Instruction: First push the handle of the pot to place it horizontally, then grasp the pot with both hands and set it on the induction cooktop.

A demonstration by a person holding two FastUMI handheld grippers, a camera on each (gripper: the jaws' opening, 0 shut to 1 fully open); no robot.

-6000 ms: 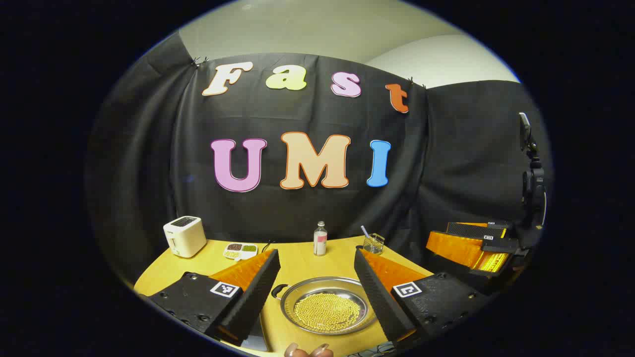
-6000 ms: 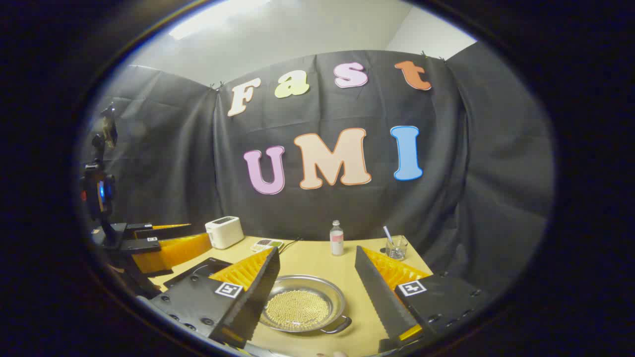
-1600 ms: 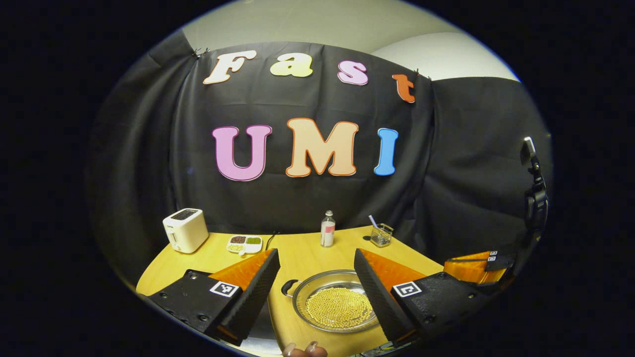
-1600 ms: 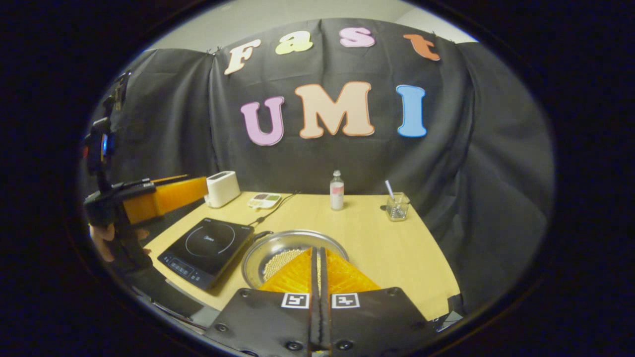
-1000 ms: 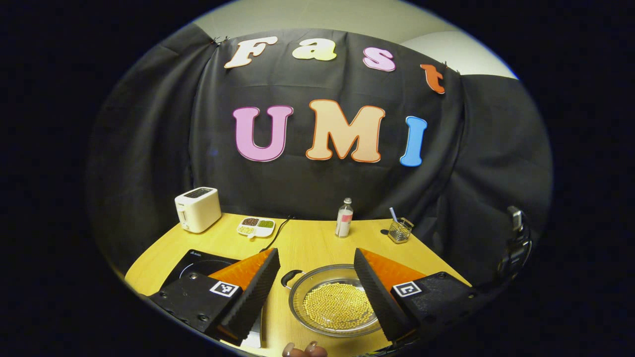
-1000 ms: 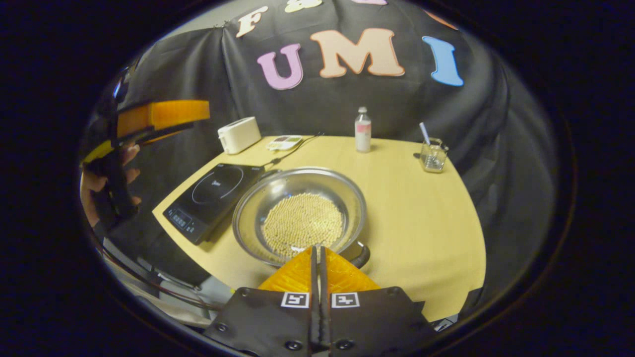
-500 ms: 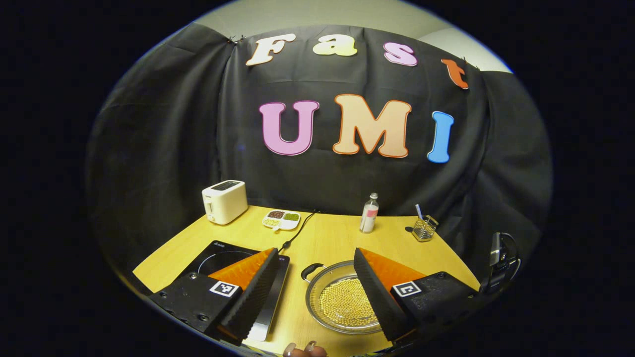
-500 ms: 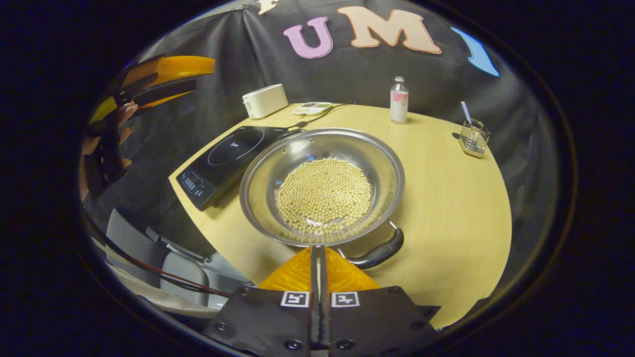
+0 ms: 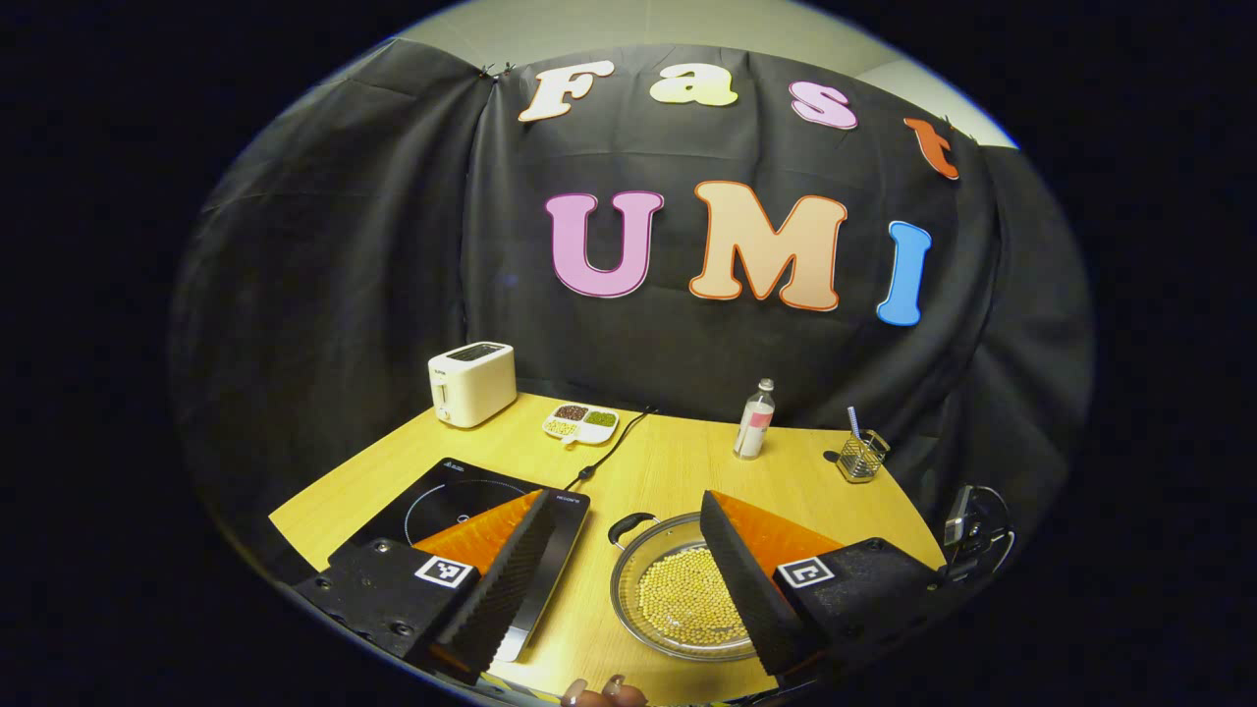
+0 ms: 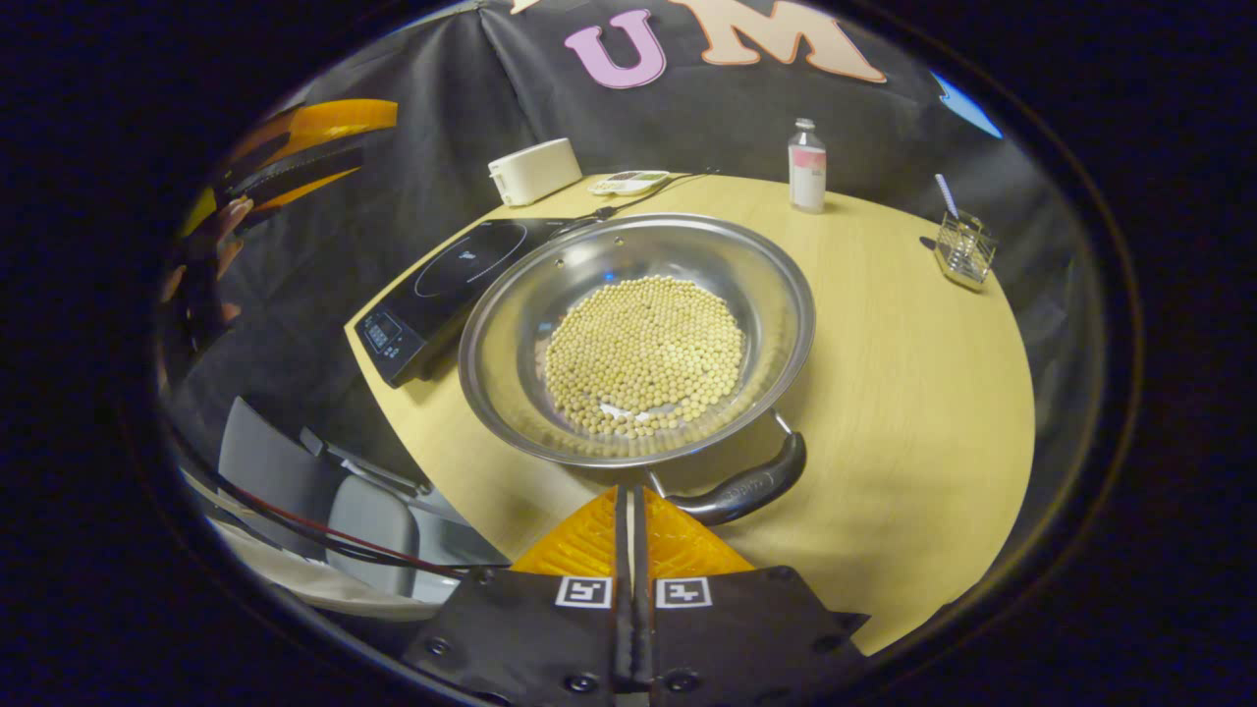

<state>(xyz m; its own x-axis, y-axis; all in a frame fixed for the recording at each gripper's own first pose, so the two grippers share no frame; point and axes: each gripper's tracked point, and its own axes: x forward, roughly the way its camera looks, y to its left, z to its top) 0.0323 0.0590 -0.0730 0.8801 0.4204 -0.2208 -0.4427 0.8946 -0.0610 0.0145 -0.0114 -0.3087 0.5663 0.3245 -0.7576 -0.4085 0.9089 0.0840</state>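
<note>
A shallow steel pot (image 10: 506,324) holding yellow beans (image 10: 643,353) sits on the wooden table, just right of the black induction cooktop (image 10: 462,265). Its near black handle (image 10: 746,486) points toward me and slightly right. My right gripper (image 10: 628,494) is shut with nothing in it, its tips just short of the pot's near rim, beside that handle. In the left gripper view the pot (image 9: 626,589) lies between the spread fingers of my left gripper (image 9: 625,501), which is open and hangs above the table. The pot's other handle (image 9: 631,525) faces the cooktop (image 9: 447,496).
At the table's back stand a white toaster (image 9: 473,381), a small divided dish (image 9: 581,422), a bottle (image 9: 754,430) and a glass with a straw (image 9: 861,460). A cable (image 9: 609,450) runs to the cooktop. A chair (image 10: 324,491) sits below the table edge.
My right gripper, which shut before 1.6 s ago, has dropped toward the pot's near handle. My left gripper has swung left, bringing the cooktop into its view. The pot has not moved.
</note>
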